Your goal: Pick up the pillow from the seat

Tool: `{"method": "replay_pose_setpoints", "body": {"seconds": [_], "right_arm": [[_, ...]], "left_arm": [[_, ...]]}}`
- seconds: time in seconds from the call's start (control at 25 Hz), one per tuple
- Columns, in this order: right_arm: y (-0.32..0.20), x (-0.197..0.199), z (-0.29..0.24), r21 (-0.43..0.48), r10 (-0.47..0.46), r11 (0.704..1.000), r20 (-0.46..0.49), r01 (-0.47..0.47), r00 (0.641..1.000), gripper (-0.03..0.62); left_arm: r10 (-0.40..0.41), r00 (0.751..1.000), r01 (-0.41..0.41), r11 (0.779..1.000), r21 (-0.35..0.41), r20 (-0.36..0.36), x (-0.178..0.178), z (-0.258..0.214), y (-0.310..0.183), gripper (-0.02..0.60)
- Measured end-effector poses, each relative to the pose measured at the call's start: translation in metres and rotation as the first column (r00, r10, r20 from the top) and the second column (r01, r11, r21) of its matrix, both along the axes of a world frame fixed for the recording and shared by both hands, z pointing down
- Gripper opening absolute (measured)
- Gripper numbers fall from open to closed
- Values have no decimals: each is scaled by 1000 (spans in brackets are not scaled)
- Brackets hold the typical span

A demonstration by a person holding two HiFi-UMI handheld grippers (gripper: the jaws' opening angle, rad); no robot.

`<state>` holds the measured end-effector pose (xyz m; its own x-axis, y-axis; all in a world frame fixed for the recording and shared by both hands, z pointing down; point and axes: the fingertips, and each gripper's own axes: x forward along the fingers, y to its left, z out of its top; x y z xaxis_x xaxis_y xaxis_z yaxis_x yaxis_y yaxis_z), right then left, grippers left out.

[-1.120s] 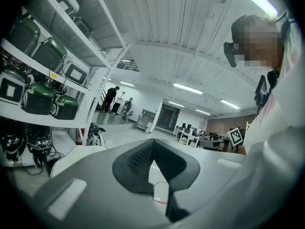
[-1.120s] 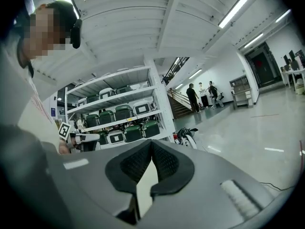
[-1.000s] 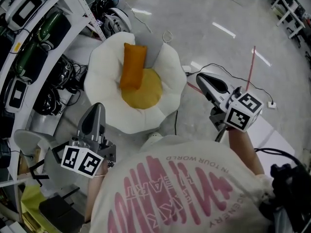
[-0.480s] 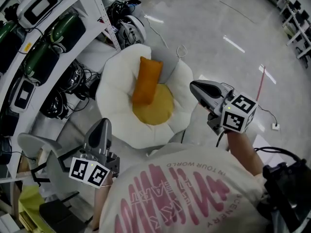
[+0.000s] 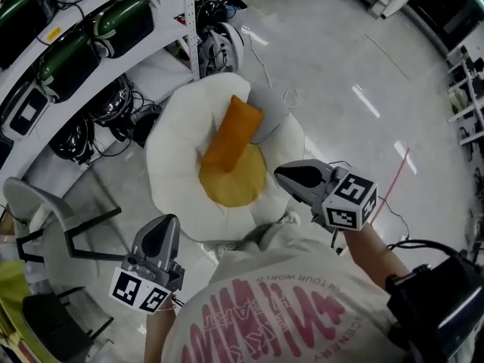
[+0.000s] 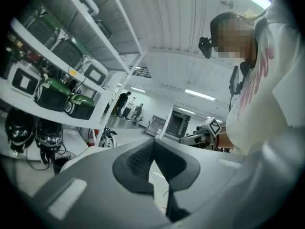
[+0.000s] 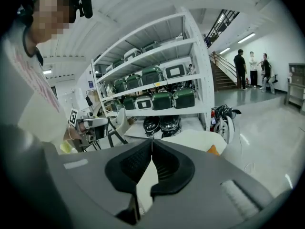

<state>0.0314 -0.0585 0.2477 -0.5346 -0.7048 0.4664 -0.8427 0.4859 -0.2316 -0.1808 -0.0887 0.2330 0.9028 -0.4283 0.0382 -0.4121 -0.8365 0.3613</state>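
Both pairs of fingers (image 6: pixel 136 159) are pressed together with nothing between them, the left gripper (image 5: pixel 165 225) and right gripper (image 5: pixel 283 176) both clear of the pillow. That orange pillow (image 5: pixel 231 136) lies across the white, yellow-centred seat (image 5: pixel 170 165) on the floor (image 5: pixel 340 66), beside a shelf rack (image 5: pixel 181 29).
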Motion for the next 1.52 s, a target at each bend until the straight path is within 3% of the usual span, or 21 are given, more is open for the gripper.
{"method": "replay_pose_setpoints", "body": {"seconds": [0.24,0.32,0.36,0.44,0.52,0.64,0.76,0.88,1.04,1.24,1.32,1.44,1.52], "right_arm": [[-27,20,51,-90,-51,994,58,56,997,23],[-38,32,70,-143,-89,984,121,106,989,87],[-44,40,79,-169,-102,977,155,129,983,91],[-57,60,97,-202,-115,967,201,156,973,87],[-73,88,114,-204,-130,964,205,172,970,85],[-96,138,142,-218,-140,958,205,184,969,81],[-112,183,165,-254,-136,947,235,196,962,80],[-131,221,182,-258,-150,944,223,206,963,80],[-158,262,199,-241,-126,955,193,171,973,78],[-185,299,228,-250,-36,964,216,91,976,75],[-191,307,254,-267,2,962,238,64,971,78],[-200,310,299,-298,74,955,264,8,962,86],[-202,308,325,-324,122,946,276,-28,953,95]], "left_arm": [[-47,998,46,998,-40,-42,35,25,9,12],[-113,992,109,991,-73,-61,46,33,6,12],[-163,984,156,982,-105,-67,51,40,4,12],[-262,963,247,951,-186,-64,67,59,2,12],[-312,950,295,924,-244,-31,93,83,-2,12],[-370,929,358,889,-286,15,139,114,-21,12],[-455,890,437,838,-326,22,176,133,-39,12],[-500,866,472,809,-350,12,203,148,-53,12],[-564,826,527,770,-359,2,211,163,-68,12],[-633,773,596,703,-387,42,206,203,-90,13],[-654,755,605,671,-429,42,203,231,-98,124],[-670,741,603,637,-480,43,201,277,-104,124],[-663,747,590,625,-511,51,199,306,-106,124]]}}
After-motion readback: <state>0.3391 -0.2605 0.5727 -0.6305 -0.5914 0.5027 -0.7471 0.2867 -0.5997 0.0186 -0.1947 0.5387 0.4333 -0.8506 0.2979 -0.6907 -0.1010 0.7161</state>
